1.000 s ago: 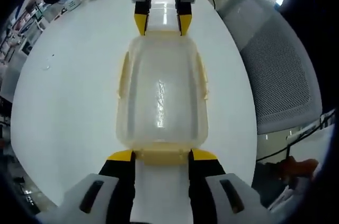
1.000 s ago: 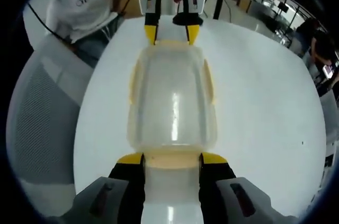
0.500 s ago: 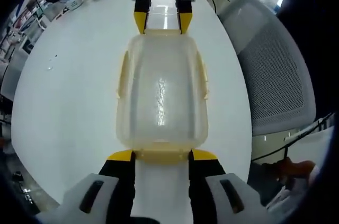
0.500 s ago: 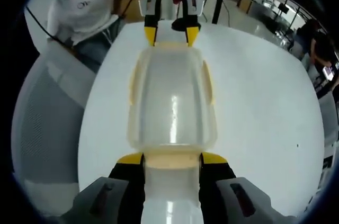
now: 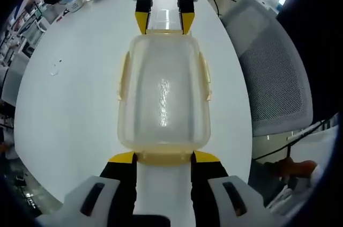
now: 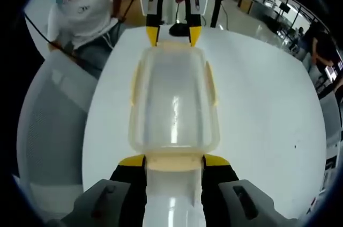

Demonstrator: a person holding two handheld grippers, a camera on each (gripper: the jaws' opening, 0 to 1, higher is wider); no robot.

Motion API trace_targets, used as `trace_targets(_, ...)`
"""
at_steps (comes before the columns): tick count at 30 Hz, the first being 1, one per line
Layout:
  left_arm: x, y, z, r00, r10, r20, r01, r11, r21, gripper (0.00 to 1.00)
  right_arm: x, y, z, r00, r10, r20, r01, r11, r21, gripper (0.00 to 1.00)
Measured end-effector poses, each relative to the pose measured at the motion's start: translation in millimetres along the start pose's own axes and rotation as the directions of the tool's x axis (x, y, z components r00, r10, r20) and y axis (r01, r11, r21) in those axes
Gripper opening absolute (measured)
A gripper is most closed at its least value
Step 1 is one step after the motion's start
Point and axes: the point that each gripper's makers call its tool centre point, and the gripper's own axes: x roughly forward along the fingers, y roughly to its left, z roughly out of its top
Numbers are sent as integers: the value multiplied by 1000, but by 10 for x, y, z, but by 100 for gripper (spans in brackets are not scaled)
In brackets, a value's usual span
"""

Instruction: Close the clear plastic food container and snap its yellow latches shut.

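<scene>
Left gripper [image 5: 163, 157] jaws are spread astride one end latch [image 5: 163, 158] of the lidded container [image 5: 163, 95]; right gripper [image 6: 174, 161] likewise at the opposite end, on the white table [image 5: 69, 93].

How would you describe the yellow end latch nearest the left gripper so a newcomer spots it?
On the round white table lies a clear plastic food container, held endwise between the two grippers. The latch is the pale yellow strip along its short end between the left gripper's yellow-tipped jaws; the side latches run along the long edges.

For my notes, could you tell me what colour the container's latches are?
Pale yellow latches, clearest in the left gripper view.
</scene>
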Motion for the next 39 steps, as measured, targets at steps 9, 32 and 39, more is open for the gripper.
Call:
trace_targets(9, -11, -39, 37, 1000, -8, 8, 8, 1000, -7, 38, -36, 24, -16, 1000, 15, -18, -15, 1000, -4, 38)
trace_targets(32, 42, -65, 245, 1000, -10, 13, 11, 1000, -1, 38, -149, 64, -196, 999, 16, -40, -15, 1000, 3, 38)
trace_targets(39, 75, -74, 376, 1000, -9, 19, 9, 1000, 3, 38, -213, 74, -317, 999, 17, -49, -16, 1000, 8, 38)
